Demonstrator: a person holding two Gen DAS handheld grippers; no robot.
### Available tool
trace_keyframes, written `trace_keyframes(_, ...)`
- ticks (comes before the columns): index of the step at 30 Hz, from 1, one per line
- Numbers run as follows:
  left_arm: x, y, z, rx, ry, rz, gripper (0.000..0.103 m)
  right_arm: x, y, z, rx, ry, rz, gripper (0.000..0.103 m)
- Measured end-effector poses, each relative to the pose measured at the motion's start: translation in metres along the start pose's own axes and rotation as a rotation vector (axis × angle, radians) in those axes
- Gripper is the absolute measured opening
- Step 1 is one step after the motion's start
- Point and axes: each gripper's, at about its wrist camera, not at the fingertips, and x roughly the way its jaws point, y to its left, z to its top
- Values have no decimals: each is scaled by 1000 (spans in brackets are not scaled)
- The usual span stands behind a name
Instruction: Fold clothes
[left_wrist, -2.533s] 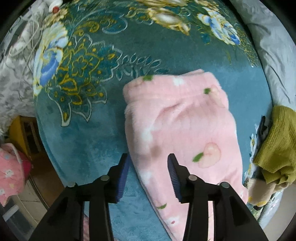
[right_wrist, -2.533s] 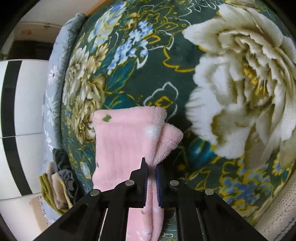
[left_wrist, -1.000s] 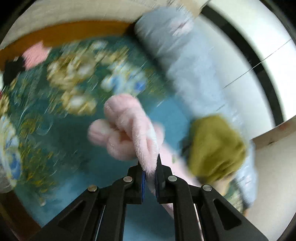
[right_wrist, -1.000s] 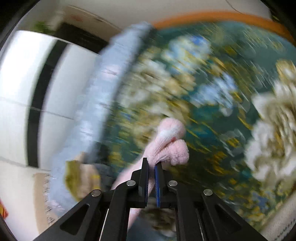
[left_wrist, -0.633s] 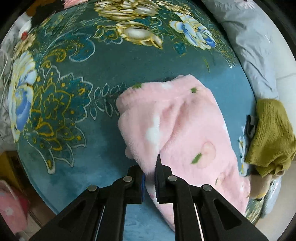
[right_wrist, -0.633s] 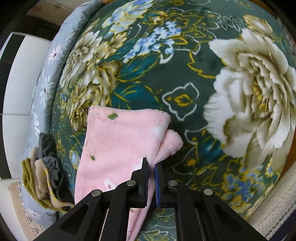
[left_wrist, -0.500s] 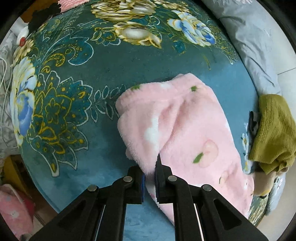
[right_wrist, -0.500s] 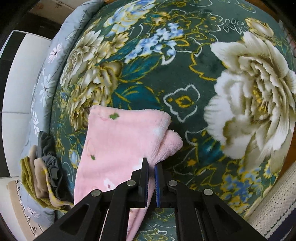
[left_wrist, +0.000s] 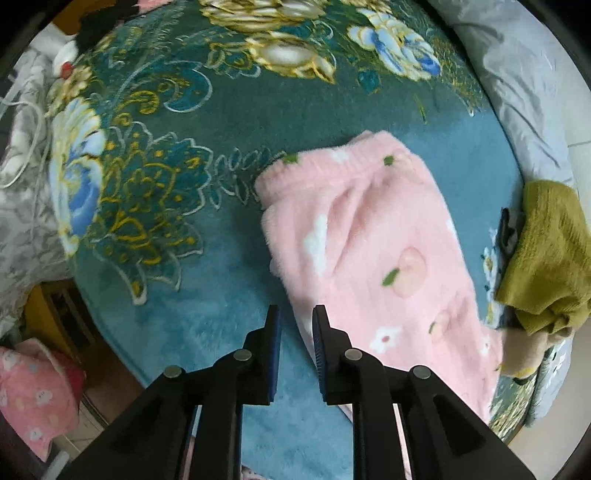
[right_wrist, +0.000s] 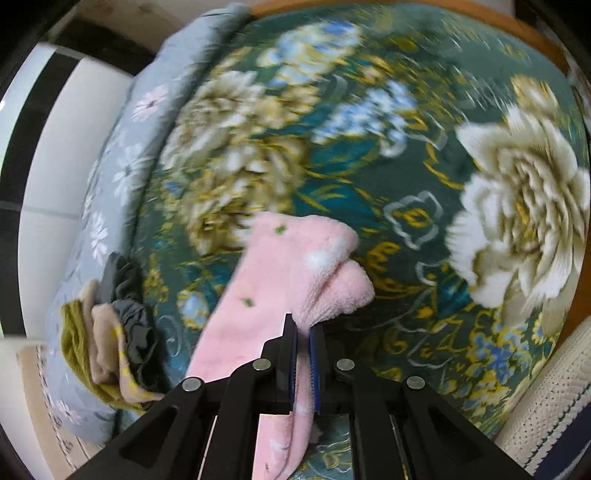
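Note:
A pink fleece garment (left_wrist: 369, 240) with small fruit and flower prints lies folded on a teal floral blanket (left_wrist: 221, 258). My left gripper (left_wrist: 295, 321) points down at its near left edge. Its jaws are opening, and the pink edge lies just inside the right finger (left_wrist: 321, 332) without being pressed. In the right wrist view the same pink garment (right_wrist: 280, 280) runs up from between the fingers. My right gripper (right_wrist: 303, 332) is shut on a thick folded corner of it, which bulges just past the tips.
An olive knitted garment (left_wrist: 546, 251) lies right of the pink one, in a pile of clothes (right_wrist: 110, 332) against a grey flowered quilt (right_wrist: 122, 166). A white cable (left_wrist: 22, 140) and grey bedding lie to the left. Past the bed edge lies a pink item (left_wrist: 33, 391).
The left jaws have parted and released the pink edge, which now lies flat on the blanket. The right gripper has shifted sideways, still shut on the folded corner.

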Motion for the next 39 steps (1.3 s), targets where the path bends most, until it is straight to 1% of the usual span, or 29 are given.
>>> trace_keyframes(4, -20, -5, 3, -35, -18, -41, 16, -22, 81, -18, -260, -43, 24, 6)
trace_keyframes(7, -31, -12, 7, -49, -35, -83, 16, -38, 139, -45, -462, -72, 72, 6)
trace_keyframes(10, -45, -15, -3, -80, -15, -140, 16, -49, 197, -99, -685, -83, 140, 6)
trace_keyframes(12, -44, -14, -4, -87, -12, -167, 16, -48, 223, -136, -810, -91, 167, 6)
trace_keyframes(14, -46, -16, -9, -75, -13, -176, 16, -39, 238, -170, -892, -67, 191, 6)
trace_keyframes(16, -55, -19, -21, -57, -8, -182, 16, -17, 251, -211, -995, -17, 183, 6)
trace_keyframes(17, -53, -20, -25, -49, -2, -182, 16, -6, 254, -228, -1035, 4, 171, 6)
trace_keyframes(20, -44, -19, -35, -40, 22, -178, 16, 34, 253, -276, -1102, 120, 145, 6)
trace_keyframes(22, -37, -19, -42, -37, 41, -179, 16, 59, 246, -300, -1113, 193, 110, 6)
trace_keyframes(25, -26, -24, -54, -25, 70, -191, 16, 83, 232, -322, -1093, 269, 66, 6)
trace_keyframes(29, -13, -42, -75, 39, 114, -220, 17, 97, 216, -340, -1129, 327, 32, 6)
trace_keyframes(32, 0, -68, -87, 119, 153, -243, 22, 104, 210, -350, -1189, 360, 11, 8)
trace_keyframes(33, 6, -80, -92, 150, 170, -252, 24, 107, 208, -352, -1196, 377, 5, 8)
trace_keyframes(34, 9, -89, -95, 169, 179, -258, 25, 109, 205, -352, -1194, 389, -2, 10)
trace_keyframes(36, 18, -114, -106, 213, 204, -275, 26, 112, 200, -350, -1190, 404, -15, 10)
trace_keyframes(37, 22, -123, -110, 231, 215, -282, 26, 114, 197, -350, -1187, 418, -24, 12)
trace_keyframes(39, 28, -146, -120, 277, 242, -303, 26, 115, 193, -350, -1185, 459, -18, 20)
